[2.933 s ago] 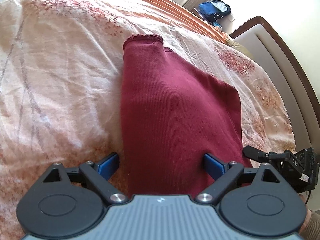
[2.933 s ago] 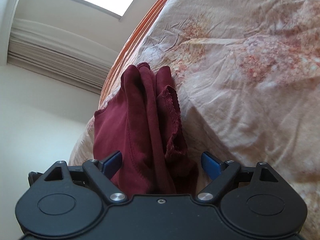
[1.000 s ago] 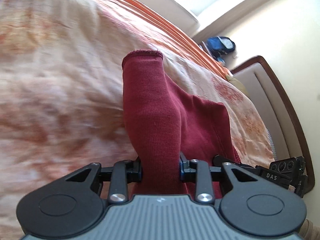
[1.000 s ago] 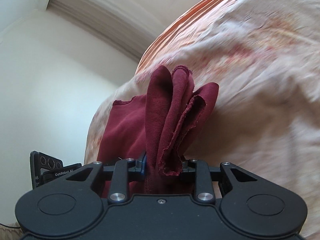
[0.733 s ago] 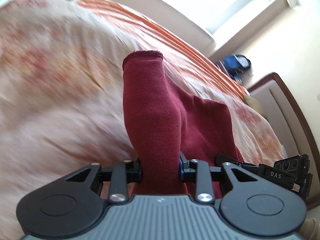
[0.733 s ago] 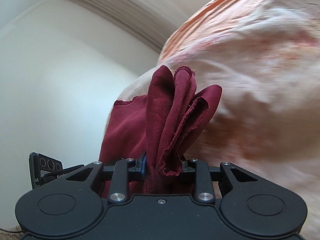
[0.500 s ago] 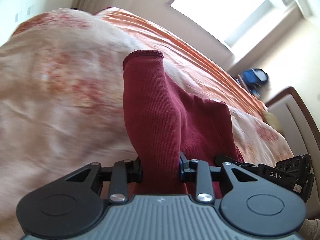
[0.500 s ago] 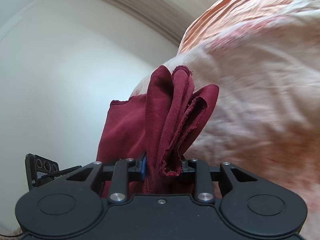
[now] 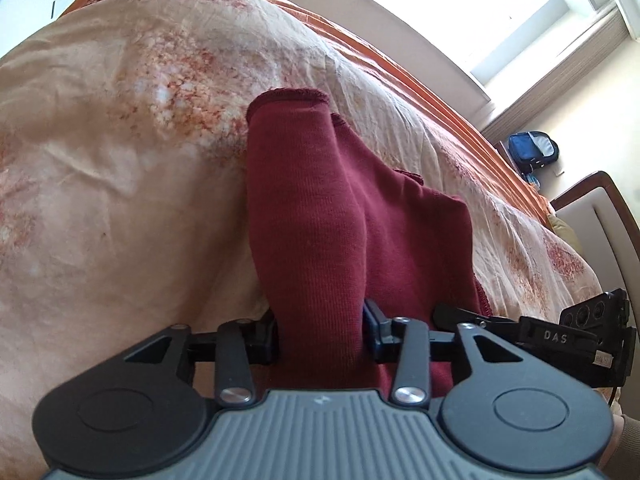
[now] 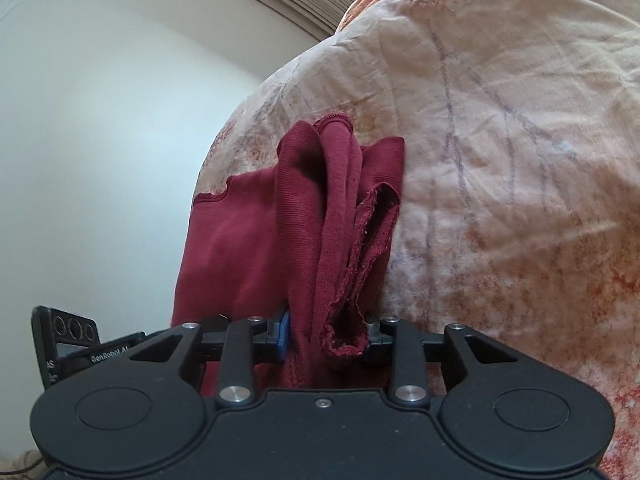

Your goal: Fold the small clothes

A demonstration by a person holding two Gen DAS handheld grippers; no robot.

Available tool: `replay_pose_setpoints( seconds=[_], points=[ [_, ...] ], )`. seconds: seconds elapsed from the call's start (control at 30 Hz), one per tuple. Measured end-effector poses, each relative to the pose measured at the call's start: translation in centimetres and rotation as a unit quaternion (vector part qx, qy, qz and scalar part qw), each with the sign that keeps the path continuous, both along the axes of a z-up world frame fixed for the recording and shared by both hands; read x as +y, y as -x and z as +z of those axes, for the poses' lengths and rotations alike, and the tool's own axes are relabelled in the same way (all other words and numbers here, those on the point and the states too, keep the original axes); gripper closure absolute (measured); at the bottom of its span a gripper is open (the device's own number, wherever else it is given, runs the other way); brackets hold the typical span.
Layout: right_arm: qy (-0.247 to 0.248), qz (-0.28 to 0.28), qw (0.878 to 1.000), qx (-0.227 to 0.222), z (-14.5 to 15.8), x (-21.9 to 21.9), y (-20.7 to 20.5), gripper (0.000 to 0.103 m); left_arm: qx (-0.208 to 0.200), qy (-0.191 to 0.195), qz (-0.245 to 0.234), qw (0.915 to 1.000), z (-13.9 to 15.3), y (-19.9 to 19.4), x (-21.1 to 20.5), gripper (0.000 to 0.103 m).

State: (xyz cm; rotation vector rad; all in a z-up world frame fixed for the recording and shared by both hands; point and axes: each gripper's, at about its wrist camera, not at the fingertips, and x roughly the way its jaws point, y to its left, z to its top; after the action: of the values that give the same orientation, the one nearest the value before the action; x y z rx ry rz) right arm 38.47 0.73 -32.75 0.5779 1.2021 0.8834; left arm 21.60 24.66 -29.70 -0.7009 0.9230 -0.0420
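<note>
A dark red ribbed garment [image 9: 320, 216] hangs between my two grippers above the bed. My left gripper [image 9: 322, 328] is shut on one bunched end of it, with the cloth standing up between the fingers. My right gripper [image 10: 326, 336] is shut on the other end [image 10: 340, 216], where several folded layers and a raw hem bunch together. The right gripper also shows at the right edge of the left wrist view [image 9: 576, 336], and the left gripper shows at the lower left of the right wrist view [image 10: 76, 344].
A cream bedspread with an orange-red floral print [image 9: 120, 160] fills the space below; it also shows in the right wrist view [image 10: 520, 160]. An orange striped edge [image 9: 440, 96], a window [image 9: 500, 12], a blue bag [image 9: 532, 152] and a headboard [image 9: 600, 216] lie beyond.
Both grippers closed on the garment's ends, which lay flat 2.9 s ago, and lifted it. Over the last second both views have swung while the grips stayed the same.
</note>
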Motion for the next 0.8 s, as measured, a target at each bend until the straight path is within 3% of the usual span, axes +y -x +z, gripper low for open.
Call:
replay_pose_setpoints(
  seconds=[0.17,0.23,0.43,0.57,0.7,0.8],
  points=[
    [0.009,0.006,1.000,-0.005,0.6,-0.6,-0.1,0.060,0.001,0.009,0.012,0.9999,-0.4,0.5,0.3,0.047],
    [0.016,0.001,1.000,-0.010,1.0,-1.0,0.0,0.051,0.003,0.011,0.017,0.9998,-0.5,0.7,0.6,0.044],
    [0.038,-0.031,0.999,-0.018,2.0,-3.5,0.0,0.036,0.009,0.014,0.040,0.9991,0.1,1.9,0.9,0.037],
    [0.049,-0.047,0.997,-0.021,3.7,-5.1,1.3,0.022,0.014,0.012,0.042,0.9990,0.9,3.1,0.6,0.033],
    [0.063,-0.040,0.996,-0.041,5.8,-5.6,2.8,0.016,0.020,-0.012,0.034,0.9991,2.3,4.6,-0.4,0.021],
    [0.079,-0.030,0.994,-0.063,8.0,-5.5,4.2,0.006,0.021,-0.008,0.041,0.9989,3.7,6.0,-0.8,0.014]
  ],
)
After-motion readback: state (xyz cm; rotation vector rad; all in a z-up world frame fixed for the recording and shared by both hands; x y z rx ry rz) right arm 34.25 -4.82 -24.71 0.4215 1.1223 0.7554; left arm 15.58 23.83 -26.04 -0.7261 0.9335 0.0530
